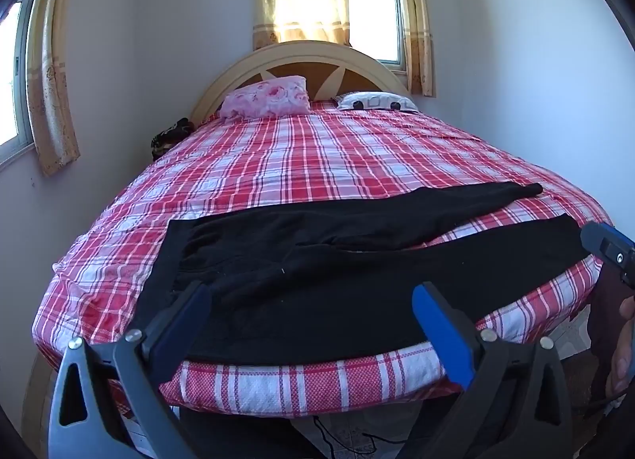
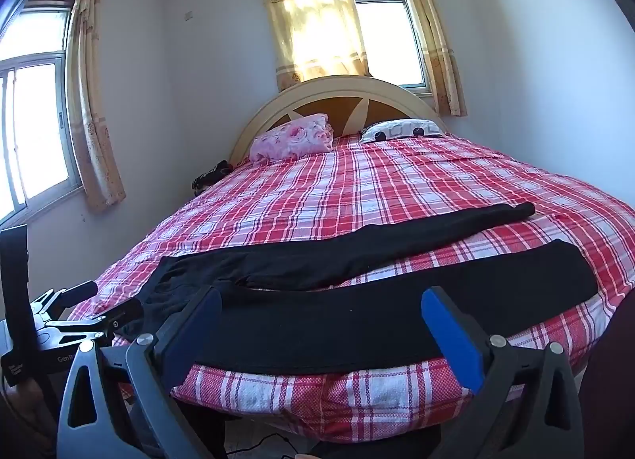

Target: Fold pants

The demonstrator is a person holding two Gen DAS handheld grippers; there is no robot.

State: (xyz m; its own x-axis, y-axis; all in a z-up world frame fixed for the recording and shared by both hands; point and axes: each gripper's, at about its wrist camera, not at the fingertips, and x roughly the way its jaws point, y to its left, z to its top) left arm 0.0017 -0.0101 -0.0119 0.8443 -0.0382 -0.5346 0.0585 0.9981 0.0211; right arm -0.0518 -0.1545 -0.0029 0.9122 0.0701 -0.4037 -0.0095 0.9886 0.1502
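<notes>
Black pants [image 1: 317, 256] lie spread flat across the near end of the bed, waist to the left, both legs running right and apart from each other. They also show in the right wrist view [image 2: 357, 300]. My left gripper [image 1: 313, 292] is open and empty, held just off the bed's near edge over the seat of the pants. My right gripper [image 2: 321, 300] is open and empty, held off the near edge in front of the nearer leg. The right gripper's tip shows at the right edge of the left wrist view [image 1: 607, 244]; the left gripper shows at the left of the right wrist view [image 2: 79, 316].
The bed has a red and white plaid sheet [image 1: 317, 157] and a rounded headboard [image 1: 297, 58]. A pink floral pillow [image 1: 266, 96] and a white patterned pillow [image 1: 377, 102] lie at the head. A dark bundle [image 1: 170, 137] sits at the bed's left side. Walls and curtained windows surround it.
</notes>
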